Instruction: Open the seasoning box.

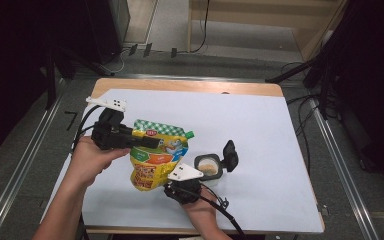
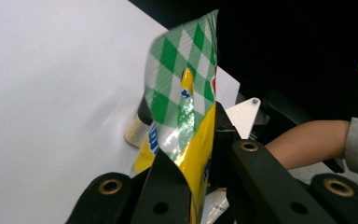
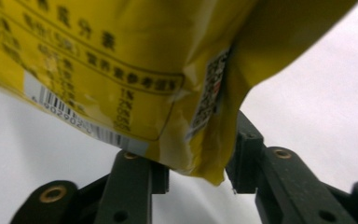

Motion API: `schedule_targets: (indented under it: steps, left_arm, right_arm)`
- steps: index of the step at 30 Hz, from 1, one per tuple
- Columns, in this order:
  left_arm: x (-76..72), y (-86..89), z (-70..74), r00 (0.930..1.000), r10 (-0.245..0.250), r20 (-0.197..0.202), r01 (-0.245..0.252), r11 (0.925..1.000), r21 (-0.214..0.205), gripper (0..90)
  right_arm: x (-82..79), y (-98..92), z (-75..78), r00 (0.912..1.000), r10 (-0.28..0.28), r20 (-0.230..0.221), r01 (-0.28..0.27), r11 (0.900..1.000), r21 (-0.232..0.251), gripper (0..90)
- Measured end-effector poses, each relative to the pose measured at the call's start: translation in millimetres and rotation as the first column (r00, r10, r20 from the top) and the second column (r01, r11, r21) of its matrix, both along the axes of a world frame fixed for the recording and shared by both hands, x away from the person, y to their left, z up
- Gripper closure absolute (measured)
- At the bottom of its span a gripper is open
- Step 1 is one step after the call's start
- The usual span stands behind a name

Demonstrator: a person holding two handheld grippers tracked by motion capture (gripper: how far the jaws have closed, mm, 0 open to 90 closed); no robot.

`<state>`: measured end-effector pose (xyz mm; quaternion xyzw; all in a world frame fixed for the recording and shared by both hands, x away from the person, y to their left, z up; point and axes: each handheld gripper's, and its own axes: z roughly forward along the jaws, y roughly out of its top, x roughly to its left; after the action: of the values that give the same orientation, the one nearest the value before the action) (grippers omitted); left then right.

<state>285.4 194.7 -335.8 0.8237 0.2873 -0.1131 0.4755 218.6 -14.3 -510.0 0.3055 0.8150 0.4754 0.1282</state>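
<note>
A yellow pouch (image 1: 157, 155) with a green-checked top and a green spout hangs tilted over the white table, its printed front facing up. My left gripper (image 1: 139, 140) is shut on its upper left edge; in the left gripper view the black jaws (image 2: 191, 158) pinch the checked strip of the pouch (image 2: 186, 107). My right gripper (image 1: 170, 182) sits at the pouch's bottom edge. In the right gripper view the pouch's lower corner (image 3: 144, 70) hangs between the right gripper (image 3: 198, 177) jaws, with a gap of table showing beside one pad.
A small round container (image 1: 209, 167) of beige powder, its black lid (image 1: 230, 155) flipped open, stands just right of the pouch. The white sheet (image 1: 240, 115) covers the table. Dark stands and cables surround the table.
</note>
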Motion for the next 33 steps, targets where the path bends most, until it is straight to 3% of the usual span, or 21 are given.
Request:
schedule_targets:
  steps: [3,8,11,15,22,27,28,29,30,33]
  left_arm:
    - [1.6,-4.0,-4.9,0.9999,0.009,-0.006,-0.009,0.9998,0.016,85.4]
    - [2.7,-5.7,-7.3,0.9998,0.016,-0.012,-0.016,0.9999,0.001,84.6]
    - [3.7,-9.9,-10.3,0.9988,0.048,-0.008,-0.047,0.9983,0.035,82.5]
    - [4.8,-13.0,-14.0,0.9985,0.053,-0.010,-0.053,0.9978,0.039,83.1]
    - [3.3,-18.5,-16.2,0.9978,0.053,0.038,-0.056,0.9960,0.070,81.2]
    - [2.2,-22.9,-18.0,0.9977,0.053,0.042,-0.057,0.9948,0.085,79.0]
    - [1.1,-26.5,-19.5,0.9969,0.060,0.051,-0.066,0.9907,0.120,79.3]
    - [1.1,-26.5,-19.5,0.9969,0.060,0.051,-0.066,0.9907,0.120,79.2]
    - [0.6,-30.2,-21.5,0.9969,0.058,0.053,-0.065,0.9867,0.149,78.8]
    - [0.1,-32.1,-21.6,0.9972,0.053,0.053,-0.060,0.9881,0.141,79.3]
  right_arm:
    - [-3.7,0.5,2.5,0.9996,0.016,0.022,-0.016,0.9999,0.000,64.8]
    - [-7.2,-0.4,7.1,0.9984,0.033,0.045,-0.033,0.9994,-0.007,63.6]
    - [-10.0,1.1,8.9,0.9972,0.047,0.059,-0.046,0.9987,-0.023,60.5]
    - [-14.7,3.4,9.9,0.9951,0.061,0.077,-0.058,0.9975,-0.041,58.5]
    - [-17.6,4.3,13.5,0.9942,0.080,0.073,-0.079,0.9967,-0.022,58.7]
    - [-17.9,3.5,16.4,0.9945,0.087,0.057,-0.087,0.9962,-0.001,58.7]
    - [-18.0,2.8,18.2,0.9942,0.093,0.055,-0.094,0.9954,0.019,58.1]
    - [-18.1,2.5,19.9,0.9941,0.092,0.058,-0.093,0.9954,0.023,56.3]
    - [-17.7,2.8,20.9,0.9948,0.091,0.045,-0.092,0.9955,0.024,56.0]
    - [-16.5,0.8,21.9,0.9953,0.086,0.045,-0.088,0.9955,0.035,55.9]
